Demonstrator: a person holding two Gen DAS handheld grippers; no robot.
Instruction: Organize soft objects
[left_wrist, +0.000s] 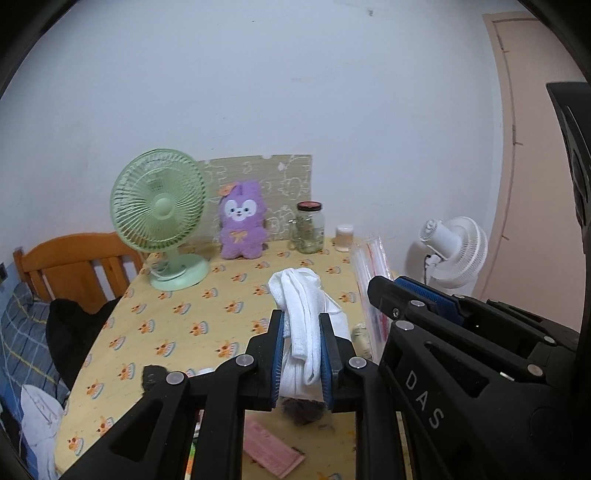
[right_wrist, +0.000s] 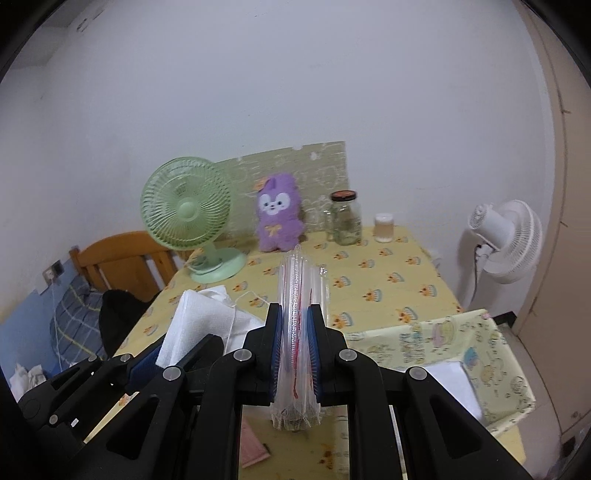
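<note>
Table (left_wrist: 192, 306) with yellow cake-print cloth fills the middle of both views; wooden bed frame (left_wrist: 70, 258) at 9 o'clock, plaid bedding below it. Printed board (left_wrist: 280, 173) leans on the wall at 12 o'clock behind the table.

Green desk fan (left_wrist: 162, 214) at 10 o'clock on the table. White fan (right_wrist: 506, 240) off the table at 3 o'clock. Yellow cartoon-print box (right_wrist: 480, 354) at 4 o'clock in the right wrist view, at the table's near right edge.

Purple plush rabbit (left_wrist: 242, 221) upright at 12 o'clock, against the board, just right of the green fan. Glass jar (left_wrist: 310, 229) with dark lid at 1 o'clock, small pale jar (left_wrist: 344, 238) just beside it.

Left gripper (left_wrist: 303, 358): jaws clenched on a bunched white cloth (left_wrist: 299, 295), held up off the table, cloth spilling above the pads.

Right gripper (right_wrist: 295, 354): jaws clenched on a clear zip bag (right_wrist: 299, 280), edge-on, standing up between the pads; red lines on it, contents unclear.

Pink mask (left_wrist: 271, 448) flat on the table at 6 o'clock, under the left gripper.
</note>
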